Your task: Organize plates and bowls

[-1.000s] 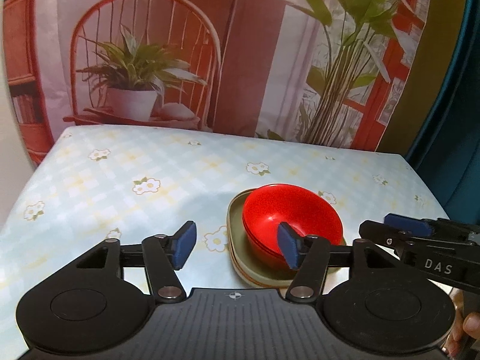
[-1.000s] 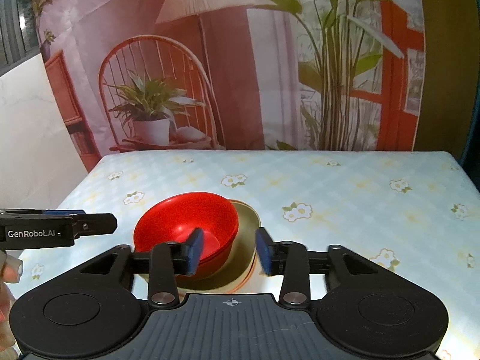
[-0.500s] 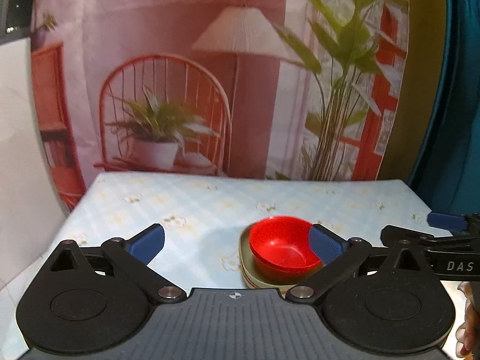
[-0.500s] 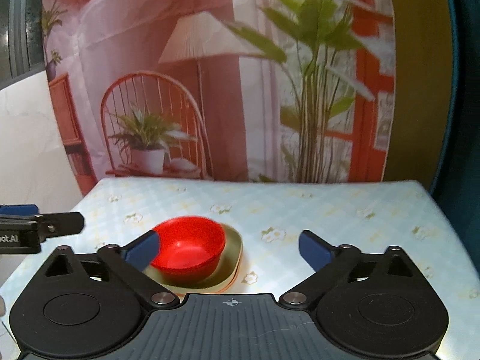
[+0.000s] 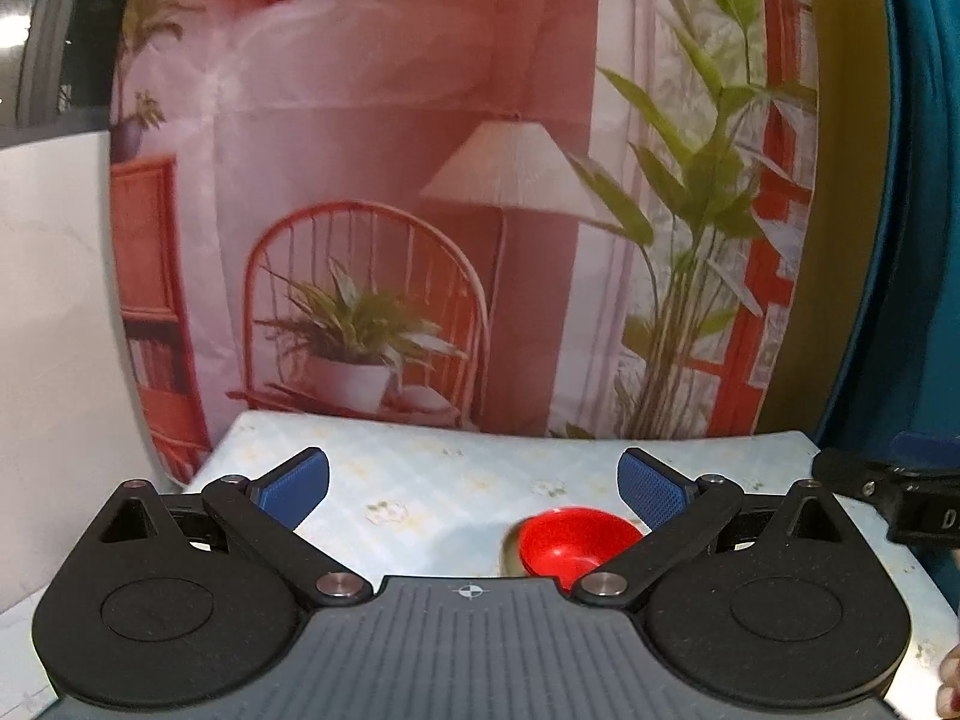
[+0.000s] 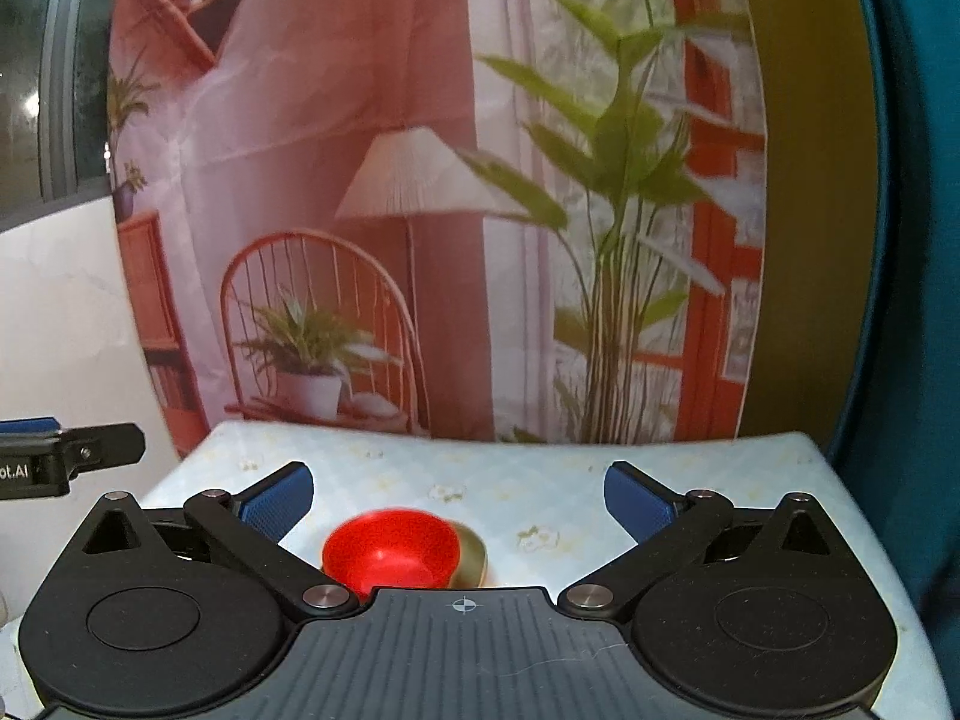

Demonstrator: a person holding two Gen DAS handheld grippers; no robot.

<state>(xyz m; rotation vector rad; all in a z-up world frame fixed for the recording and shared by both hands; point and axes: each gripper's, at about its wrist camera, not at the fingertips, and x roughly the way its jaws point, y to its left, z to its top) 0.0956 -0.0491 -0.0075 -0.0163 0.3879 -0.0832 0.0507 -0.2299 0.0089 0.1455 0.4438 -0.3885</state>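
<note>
We see a table (image 6: 690,480) under a pale blue checked floral cloth (image 5: 456,492). Directly on it: an olive plate (image 6: 471,558), carrying a red bowl (image 6: 390,552), near the front edge.

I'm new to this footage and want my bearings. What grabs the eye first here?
The red bowl stands out, sitting on an olive plate on the floral tablecloth. Behind the table hangs a pink backdrop printed with a chair, lamp and plants. Both the left gripper and right gripper are wide open, holding nothing.

Left gripper (image 5: 474,489) and right gripper (image 6: 459,504) opened wide; withdrew from red bowl (image 6: 393,549).
</note>
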